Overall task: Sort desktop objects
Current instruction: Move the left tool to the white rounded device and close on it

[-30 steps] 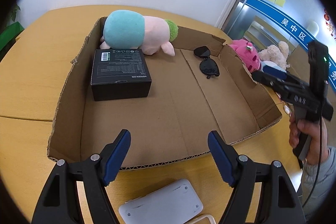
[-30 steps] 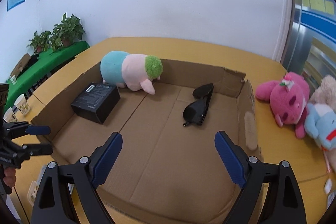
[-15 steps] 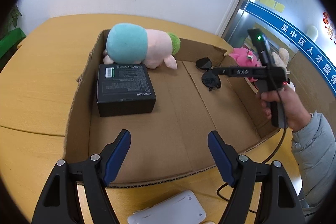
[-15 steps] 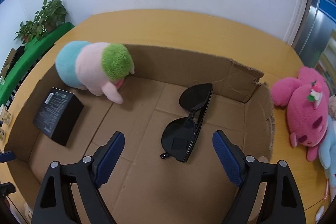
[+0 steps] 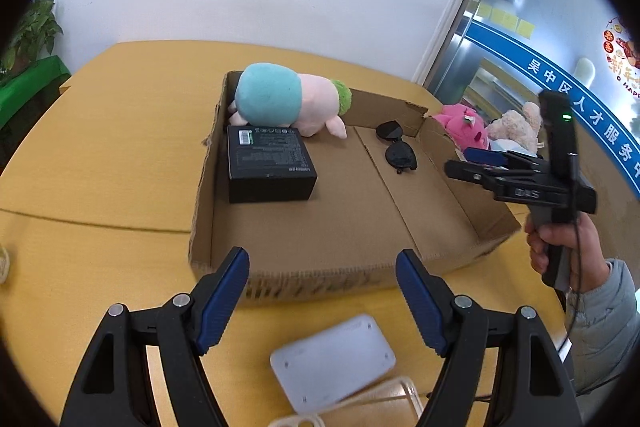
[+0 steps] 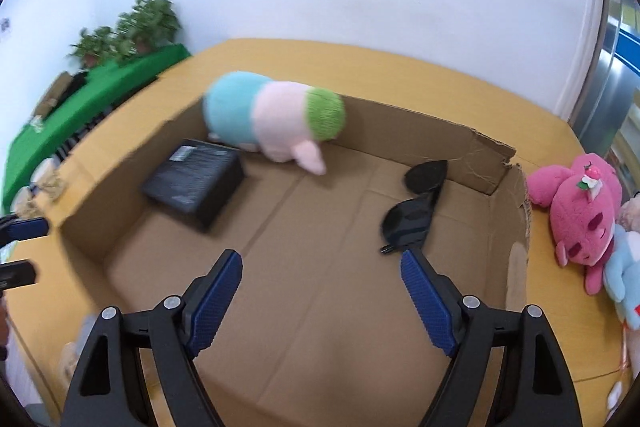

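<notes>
A shallow cardboard box (image 5: 344, 279) (image 6: 516, 215) on the wooden table holds a teal-pink-green plush (image 5: 288, 99) (image 6: 276, 115), a black carton (image 5: 268, 163) (image 6: 196, 183) and black sunglasses (image 5: 398, 147) (image 6: 416, 207). My left gripper (image 5: 322, 299) is open and empty, in front of the box's near wall, above a white flat device (image 5: 332, 359). My right gripper (image 6: 322, 295) is open and empty, held above the box floor near the sunglasses; it shows from the side in the left wrist view (image 5: 480, 163).
A pink plush (image 6: 580, 203) (image 5: 464, 127), a beige plush (image 5: 516, 127) and a light blue plush (image 6: 624, 275) lie on the table right of the box. A white cable (image 5: 360, 403) lies by the white device. Green-covered table with plants (image 6: 100, 83) stands at far left.
The right gripper dipped towards the sunglasses, then pulled back and up, still open and empty. The left gripper drew back from the box, so the white device shows more.
</notes>
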Available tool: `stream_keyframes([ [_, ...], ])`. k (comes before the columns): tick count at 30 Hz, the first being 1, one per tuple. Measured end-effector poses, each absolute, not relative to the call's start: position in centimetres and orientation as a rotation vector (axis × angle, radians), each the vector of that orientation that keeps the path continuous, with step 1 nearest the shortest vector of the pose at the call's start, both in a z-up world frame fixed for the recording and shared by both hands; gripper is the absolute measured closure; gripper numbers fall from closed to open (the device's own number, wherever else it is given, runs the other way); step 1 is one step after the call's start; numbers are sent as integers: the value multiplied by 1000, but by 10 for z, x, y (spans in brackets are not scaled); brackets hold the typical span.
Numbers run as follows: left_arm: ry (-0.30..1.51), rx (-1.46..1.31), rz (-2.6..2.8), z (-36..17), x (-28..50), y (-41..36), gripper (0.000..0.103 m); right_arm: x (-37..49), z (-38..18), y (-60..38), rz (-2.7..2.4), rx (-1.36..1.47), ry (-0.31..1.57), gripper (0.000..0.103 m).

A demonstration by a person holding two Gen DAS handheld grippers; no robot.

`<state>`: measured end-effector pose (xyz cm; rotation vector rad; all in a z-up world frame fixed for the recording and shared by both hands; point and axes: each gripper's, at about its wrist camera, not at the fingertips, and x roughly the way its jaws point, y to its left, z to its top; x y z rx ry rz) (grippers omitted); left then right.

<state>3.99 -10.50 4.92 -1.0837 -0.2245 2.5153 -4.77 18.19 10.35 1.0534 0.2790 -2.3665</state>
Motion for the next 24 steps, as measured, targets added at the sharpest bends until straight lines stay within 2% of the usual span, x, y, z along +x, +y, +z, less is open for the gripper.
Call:
stream_keyframes([
  [5, -299, -1137, 2462, 34, 64, -114, 27, 29, 118, 171, -2221, 973, 225, 17],
  [10, -427, -1250, 2374, 2, 69, -118, 27, 89, 84, 141, -2020, 1035, 262, 15],
  [15, -492, -1394, 2321, -32, 66, -121, 29, 96, 35, 115, -1937, 1151, 296, 15],
  [17, -510, -1414, 2301, -39, 66, -122, 34, 95, 24, 108, -1927, 1170, 319, 15],
  [20, -528, -1439, 2275, -48, 65, -119, 35, 89, 9, 99, -1902, 1199, 324, 17],
  [21, -533, -1447, 2274, -51, 65, -118, 37, 87, 4, 96, -1898, 1201, 339, 18],
  [22, -540, -1454, 2267, -54, 65, -117, 49, 85, 0, 94, -1893, 1204, 351, 19],
  [24, -552, -1445, 2269, -56, 65, -115, 55, 83, -3, 90, -1900, 1194, 357, 19],
])
